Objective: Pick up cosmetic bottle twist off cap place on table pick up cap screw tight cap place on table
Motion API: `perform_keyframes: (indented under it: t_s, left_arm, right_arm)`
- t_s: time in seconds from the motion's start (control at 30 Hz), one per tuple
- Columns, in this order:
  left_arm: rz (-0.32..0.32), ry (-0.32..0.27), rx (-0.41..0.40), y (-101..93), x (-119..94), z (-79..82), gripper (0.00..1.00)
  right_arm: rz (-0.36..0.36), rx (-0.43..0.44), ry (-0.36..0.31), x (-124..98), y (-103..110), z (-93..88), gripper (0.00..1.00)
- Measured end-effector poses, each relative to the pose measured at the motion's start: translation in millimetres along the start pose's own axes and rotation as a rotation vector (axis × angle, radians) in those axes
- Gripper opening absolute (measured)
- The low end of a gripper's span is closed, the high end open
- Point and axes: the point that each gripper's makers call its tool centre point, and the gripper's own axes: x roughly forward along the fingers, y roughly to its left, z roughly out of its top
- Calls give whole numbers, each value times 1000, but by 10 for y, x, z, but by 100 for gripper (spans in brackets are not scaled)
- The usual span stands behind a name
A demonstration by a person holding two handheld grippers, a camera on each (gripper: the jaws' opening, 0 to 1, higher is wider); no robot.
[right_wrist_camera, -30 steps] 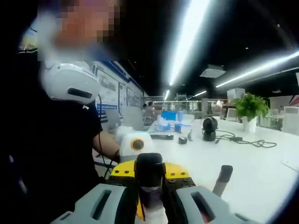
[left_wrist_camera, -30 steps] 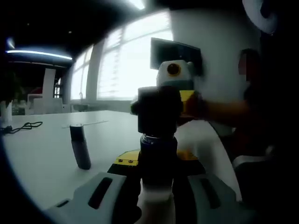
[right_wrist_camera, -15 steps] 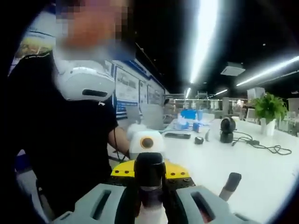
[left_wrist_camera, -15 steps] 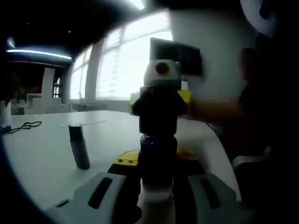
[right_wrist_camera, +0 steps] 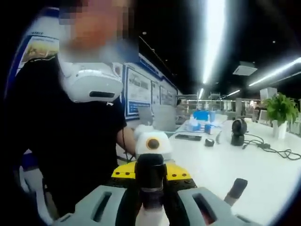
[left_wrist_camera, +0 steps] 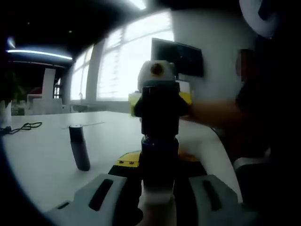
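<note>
Left gripper grey jaws with black slots, yellow screwed plate at 12 o'clock, person in black short-sleeved shirt

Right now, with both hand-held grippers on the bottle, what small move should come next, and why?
Probably keep turning the right hand-held gripper: it is shut on the dark cap, while the left hand-held gripper clamps the cosmetic bottle above the white table. Whether the cap is loosening, I cannot tell.

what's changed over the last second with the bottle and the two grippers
The right gripper, shut on the black cap, rolled around it; its yellow body now shows on both sides in the left gripper view. The left gripper stayed clamped on the white cosmetic bottle. The dark cylinder stayed standing on the white table.
</note>
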Motion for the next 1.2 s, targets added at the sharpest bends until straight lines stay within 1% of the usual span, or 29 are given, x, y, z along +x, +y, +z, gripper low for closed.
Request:
perform_keyframes:
  t_s: [0.07, 0.13, 0.17, 0.23, 0.27, 0.37, 0.4, 0.43, 0.47, 0.53, 0.57, 0.6, 0.67, 0.7, 0.77, 0.8, 0.83, 0.87, 0.9, 0.93, 0.97, 1.0, 1.03, 1.07, 1.1, 1.13, 1.17, 1.2]
  left_arm:
    - [0, 0, 0, 0, 1, -1, 15]
    - [0, 0, 1, 0, 1, 0, 15]
    - [0, 0, 1, 0, 1, 0, 15]
    - [0, 0, 1, 0, 2, 0, 15]
    - [0, 0, 1, 0, 2, 0, 15]
    - [-1, 0, 1, -1, 2, 1, 15]
    - [-1, 0, 2, -1, 2, 1, 15]
    - [-1, 0, 2, -1, 2, 0, 15]
    - [0, -1, 3, 0, 1, 1, 15]
    - [1, 0, 3, 0, 1, 0, 15]
    - [1, -1, 3, 0, 1, 0, 15]
    - [2, -1, 4, 0, 0, 0, 15]
    - [2, -1, 4, 0, 0, 1, 15]
    - [5, -1, 6, -1, -1, 1, 15]
    - [8, 0, 7, 1, -3, 0, 15]
    - [10, 0, 9, 0, -4, 1, 15]
    - [11, 0, 10, 0, -5, 1, 15]
    - [12, 0, 10, 1, -6, 0, 15]
    - [12, 0, 10, 1, -6, 1, 15]
    - [14, 1, 9, 3, -7, 0, 15]
    - [14, 0, 11, 1, -8, 1, 15]
    - [15, 0, 13, 2, -10, 1, 15]
    - [18, 0, 13, 6, -11, 1, 15]
    - [20, 0, 16, 8, -14, 3, 15]
    - [21, 0, 16, 9, -16, 3, 15]
    - [24, 0, 16, 13, -17, 2, 15]
    - [24, 0, 15, 14, -18, 2, 15]
    - [23, 0, 16, 14, -18, 2, 15]
  right_arm:
    - [-10, 13, 13, -13, 1, -40, 16]
    - [-22, 15, 14, -26, -4, -61, 26]
    - [-31, 20, 6, -36, -12, -53, 29]
    - [-72, 15, -10, -45, -56, -17, 29]
    - [-78, 23, -9, -48, -53, -12, 30]
    - [-109, 31, -23, -58, -27, 34, 35]
    - [-156, 32, -28, -78, -70, 56, 36]
    - [-176, 36, -31, -87, -79, 69, 37]
    - [-213, 38, -43, -106, -87, 105, 37]
    - [-255, 42, -54, -109, -66, 145, 37]
    - [-289, 60, -54, -113, -73, 150, 37]
    - [-325, 59, -73, -104, -84, 192, 37]
    - [-390, 54, -60, -103, -99, 181, 37]
    - [-422, 56, -42, -103, -99, 159, 37]
    - [-493, 30, -37, -113, -104, 189, 37]
    - [-532, 48, -57, -118, -101, 219, 37]
    - [-594, 44, -68, -143, -121, 246, 37]
    - [-641, 47, -85, -158, -127, 268, 37]
    - [-674, 64, -80, -172, -135, 248, 37]
    - [-723, 58, -96, -194, -147, 267, 37]
    - [-769, 93, -100, -210, -146, 241, 37]
    - [-792, 84, -120, -203, -117, 271, 36]
    - [-826, 109, -149, -204, -95, 280, 36]
    - [-854, 116, -159, -202, -82, 274, 36]
    - [-882, 120, -155, -194, -68, 244, 36]
    - [-923, 92, -122, -202, -79, 201, 36]
    - [-948, 86, -98, -192, -80, 156, 35]
    - [-977, 84, -98, -187, -89, 146, 35]
